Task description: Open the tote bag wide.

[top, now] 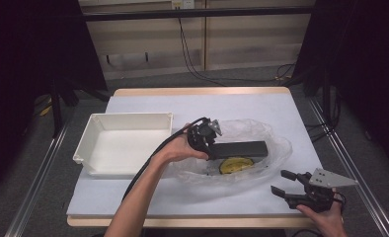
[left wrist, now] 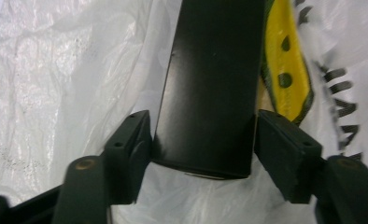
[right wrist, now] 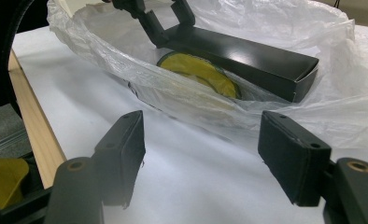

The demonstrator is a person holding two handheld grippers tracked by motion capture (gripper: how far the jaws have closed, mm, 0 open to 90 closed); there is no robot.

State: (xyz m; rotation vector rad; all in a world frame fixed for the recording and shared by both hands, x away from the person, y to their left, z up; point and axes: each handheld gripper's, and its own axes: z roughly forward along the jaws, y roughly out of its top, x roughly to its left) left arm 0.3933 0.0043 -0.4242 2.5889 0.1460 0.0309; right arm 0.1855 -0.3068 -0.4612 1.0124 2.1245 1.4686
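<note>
1. Black box lies in the plastic bag, mid-bench toward the right edge.
2. Left gripper straddles its near end, jaws slack, not pinching.
3. Right gripper wide, empty.
4. Box looks light, stiff, slick; grip the narrow end.

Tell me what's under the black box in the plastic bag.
A yellow printed disc lies partly beneath the black box, on the plastic bag. The box covers the rest of the disc and whatever else is there.
</note>
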